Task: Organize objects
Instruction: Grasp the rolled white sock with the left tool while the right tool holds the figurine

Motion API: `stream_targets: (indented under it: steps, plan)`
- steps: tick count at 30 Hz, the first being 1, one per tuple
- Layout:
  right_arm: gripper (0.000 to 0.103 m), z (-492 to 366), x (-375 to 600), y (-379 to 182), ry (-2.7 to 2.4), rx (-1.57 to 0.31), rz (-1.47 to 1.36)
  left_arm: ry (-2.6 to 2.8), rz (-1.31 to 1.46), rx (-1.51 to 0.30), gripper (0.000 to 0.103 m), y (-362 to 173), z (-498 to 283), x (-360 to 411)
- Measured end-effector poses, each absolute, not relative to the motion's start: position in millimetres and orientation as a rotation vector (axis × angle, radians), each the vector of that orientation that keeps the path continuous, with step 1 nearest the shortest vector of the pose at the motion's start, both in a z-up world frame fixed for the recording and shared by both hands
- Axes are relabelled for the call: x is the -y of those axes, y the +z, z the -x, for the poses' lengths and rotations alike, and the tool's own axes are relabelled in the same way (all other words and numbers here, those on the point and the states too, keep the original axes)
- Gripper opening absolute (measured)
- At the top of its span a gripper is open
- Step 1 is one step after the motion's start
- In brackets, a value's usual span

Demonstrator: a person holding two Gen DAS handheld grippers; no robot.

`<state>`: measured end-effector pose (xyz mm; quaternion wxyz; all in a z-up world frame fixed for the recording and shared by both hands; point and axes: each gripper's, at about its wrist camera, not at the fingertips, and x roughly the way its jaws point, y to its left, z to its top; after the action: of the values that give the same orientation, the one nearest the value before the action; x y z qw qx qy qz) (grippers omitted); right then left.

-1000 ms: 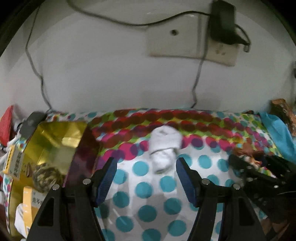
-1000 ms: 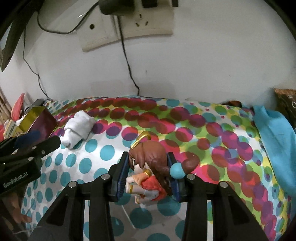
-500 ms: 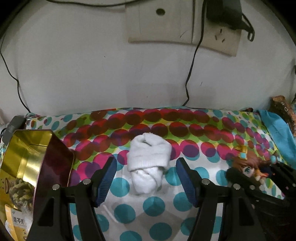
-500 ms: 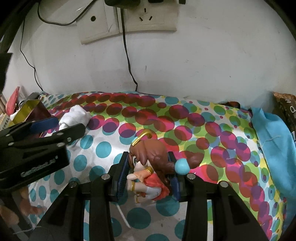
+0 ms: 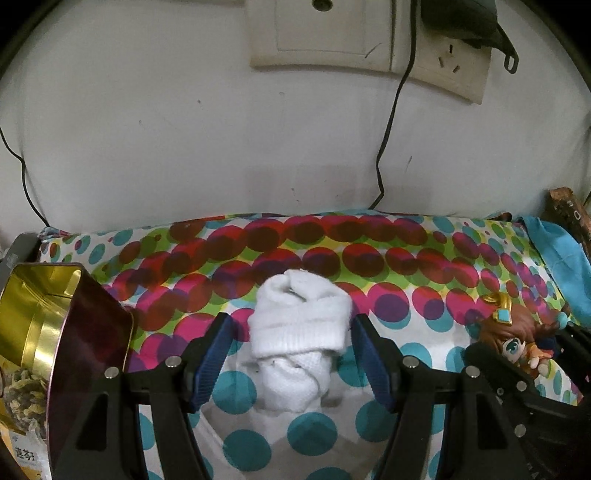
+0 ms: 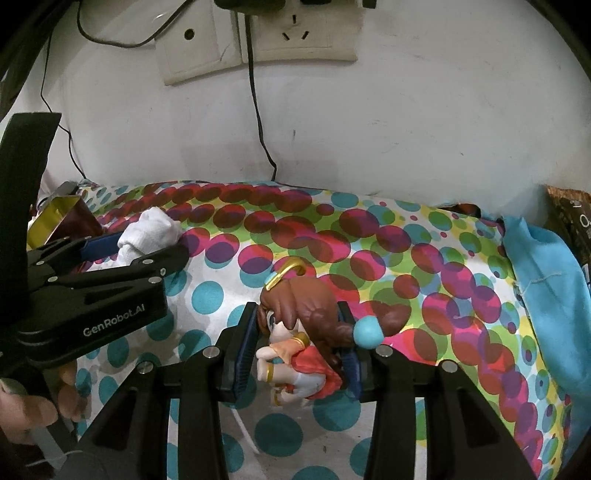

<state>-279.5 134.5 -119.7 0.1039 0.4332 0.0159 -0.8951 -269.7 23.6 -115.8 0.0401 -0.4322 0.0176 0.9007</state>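
A rolled white sock (image 5: pixel 299 325) lies on the polka-dot cloth (image 5: pixel 369 258). My left gripper (image 5: pixel 291 325) is open and straddles the sock, one blue pad on each side, with a gap on the left. In the right wrist view the sock (image 6: pixel 147 236) shows between the left gripper's fingers (image 6: pixel 173 254). My right gripper (image 6: pixel 297 317) holds a small brown-haired figurine (image 6: pixel 295 325) in a red dress by the head. Its jaws are opening, though the pads still touch the hair. The figurine (image 5: pixel 517 339) also shows at the right of the left wrist view.
An open maroon tin (image 5: pixel 92 332) with a gold inside and packets in it stands left of the sock. A blue fabric (image 6: pixel 535 277) lies at the cloth's right edge. The white wall behind carries sockets (image 6: pixel 303 33) and hanging cables. A hand (image 6: pixel 22 417) holds the left gripper.
My left gripper has moved forward and down to the sock, which now sits between its pads. The right gripper and figurine have stayed almost still.
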Motion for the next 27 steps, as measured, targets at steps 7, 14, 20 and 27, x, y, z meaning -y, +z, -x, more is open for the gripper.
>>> stream_targets:
  steps: [7, 14, 20, 27]
  plan:
    - [0.041, 279, -145, -118, -2.649, -0.083, -1.282, 2.752, 1.325, -0.03, 0.065, -115, 272, -19]
    - [0.041, 280, -150, -119, -2.648, -0.085, -1.282, 2.753, 1.302, -0.04, 0.037, -111, 270, -20]
    - [0.041, 277, -151, -118, -2.648, -0.084, -1.282, 2.758, 1.299, -0.058, 0.034, -110, 273, -15]
    - [0.041, 276, -154, -117, -2.649, -0.089, -1.281, 2.776, 1.295, -0.092, 0.032, -113, 272, -22]
